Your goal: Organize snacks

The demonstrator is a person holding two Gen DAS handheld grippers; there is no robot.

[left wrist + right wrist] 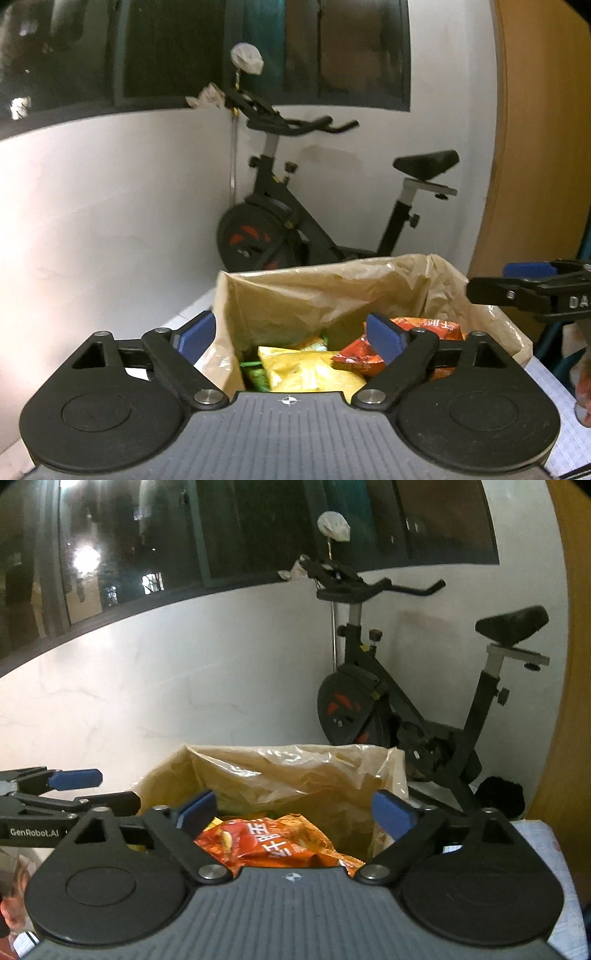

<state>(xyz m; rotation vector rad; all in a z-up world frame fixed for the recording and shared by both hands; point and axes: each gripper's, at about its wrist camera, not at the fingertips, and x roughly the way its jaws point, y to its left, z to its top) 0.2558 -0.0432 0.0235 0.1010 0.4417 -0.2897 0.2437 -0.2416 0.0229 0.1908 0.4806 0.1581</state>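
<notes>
A box lined with a tan plastic bag stands just ahead of both grippers. Inside lie snack packs: a yellow pack, a green one and an orange-red pack. My left gripper hovers over the box's near edge, jaws wide apart, nothing between the blue pads. My right gripper hangs above the orange-red pack, also wide open and empty. Each gripper shows at the edge of the other's view: the right gripper, the left gripper.
A black exercise bike stands in the corner behind the box, against white walls under dark windows. A wooden panel rises at right. A pale patterned cloth covers the surface under the box.
</notes>
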